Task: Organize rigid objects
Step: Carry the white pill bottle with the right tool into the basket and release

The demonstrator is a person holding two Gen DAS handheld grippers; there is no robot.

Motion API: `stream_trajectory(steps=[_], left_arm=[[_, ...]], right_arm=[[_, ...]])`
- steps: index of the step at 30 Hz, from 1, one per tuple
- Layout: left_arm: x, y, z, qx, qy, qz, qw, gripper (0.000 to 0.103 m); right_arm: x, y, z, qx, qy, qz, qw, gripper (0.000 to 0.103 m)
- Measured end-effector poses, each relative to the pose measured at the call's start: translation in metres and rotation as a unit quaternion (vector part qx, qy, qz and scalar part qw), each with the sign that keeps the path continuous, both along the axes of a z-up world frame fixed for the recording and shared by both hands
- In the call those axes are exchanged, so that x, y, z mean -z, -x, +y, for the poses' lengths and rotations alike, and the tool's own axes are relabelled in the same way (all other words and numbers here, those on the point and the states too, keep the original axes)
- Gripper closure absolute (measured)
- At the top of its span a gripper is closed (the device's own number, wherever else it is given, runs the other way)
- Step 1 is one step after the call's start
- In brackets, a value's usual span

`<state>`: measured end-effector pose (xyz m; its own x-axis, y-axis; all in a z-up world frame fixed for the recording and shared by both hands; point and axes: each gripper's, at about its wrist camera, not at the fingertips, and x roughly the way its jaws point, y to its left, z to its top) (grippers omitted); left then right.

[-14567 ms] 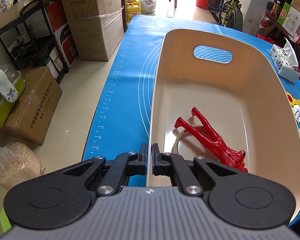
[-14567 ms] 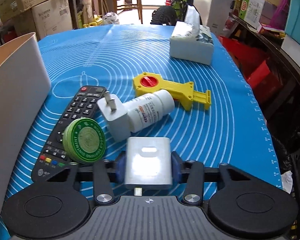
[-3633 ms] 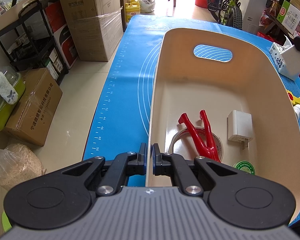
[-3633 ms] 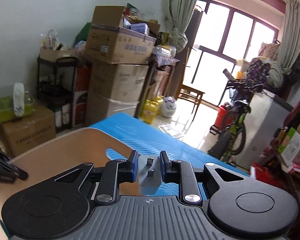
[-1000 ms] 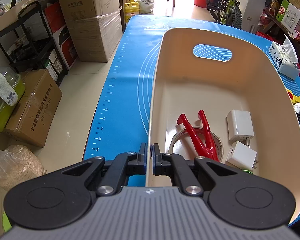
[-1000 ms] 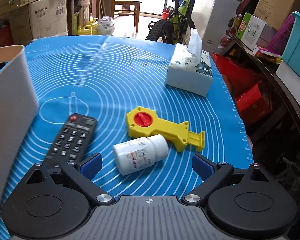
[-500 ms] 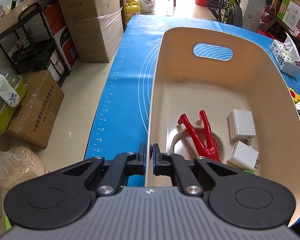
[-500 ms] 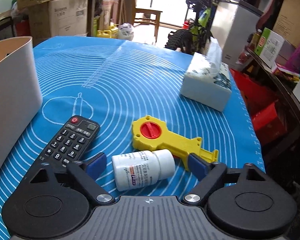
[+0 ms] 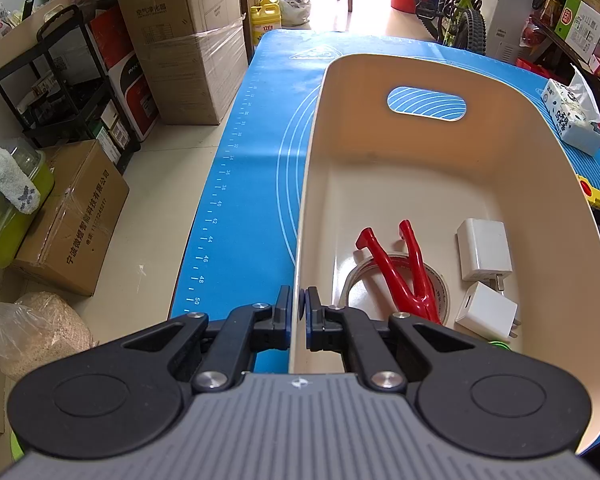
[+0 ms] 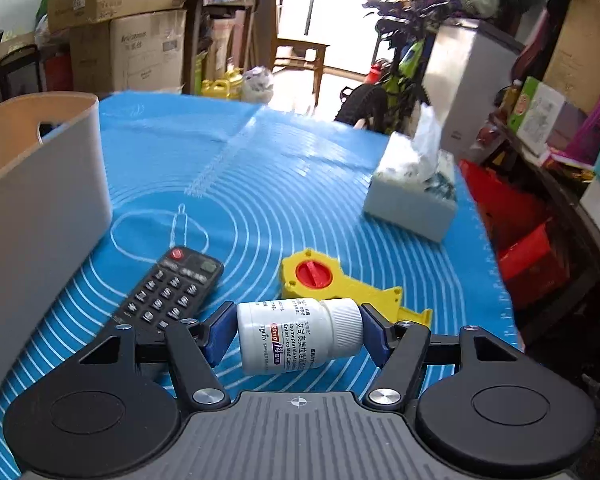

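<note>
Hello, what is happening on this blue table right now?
A person is sorting small objects into a beige bin. The left claw is shut on the bin's near rim and steadies it. The right claw has just been closing and is shut on a white pill bottle, gripped end to end. Two white chargers and a red figure lie inside already. A remote and a yellow toy wait on the mat.

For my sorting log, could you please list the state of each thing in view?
Bin: upright, rim clamped by left gripper.
Pill bottle: on its side, capped, gripped end to end by right gripper.
Two chargers: in bin.
Remote: flat on mat.
Yellow tool: on mat.
</note>
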<state>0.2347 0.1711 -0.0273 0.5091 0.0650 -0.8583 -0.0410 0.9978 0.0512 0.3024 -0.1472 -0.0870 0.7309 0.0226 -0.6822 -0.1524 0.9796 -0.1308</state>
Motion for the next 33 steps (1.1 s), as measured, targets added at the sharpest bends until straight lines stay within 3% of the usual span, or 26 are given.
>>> stream_trajectory(steps=[12,19,26,33], left_arm=[[0.0,0.0,0.0,0.001,0.0,0.0,1.0,0.096],[-0.001,0.0,0.001,0.002,0.002,0.0,1.0,0.096],[-0.001,0.0,0.002,0.002,0.001,0.0,1.0,0.096],[-0.001,0.0,0.002,0.003,0.001,0.0,1.0,0.096]], right_arm=[[-0.056,0.027,0.044,-0.037,-0.016,-0.062,0.997,0.035],[-0.083,0.038,0.078,-0.075,-0.062,-0.082,0.992,0.035],[-0.094,0.043,0.124,-0.121,-0.081,-0.088,0.985,0.035],[-0.083,0.043,0.163,-0.146,-0.071,-0.056,0.985,0.035]])
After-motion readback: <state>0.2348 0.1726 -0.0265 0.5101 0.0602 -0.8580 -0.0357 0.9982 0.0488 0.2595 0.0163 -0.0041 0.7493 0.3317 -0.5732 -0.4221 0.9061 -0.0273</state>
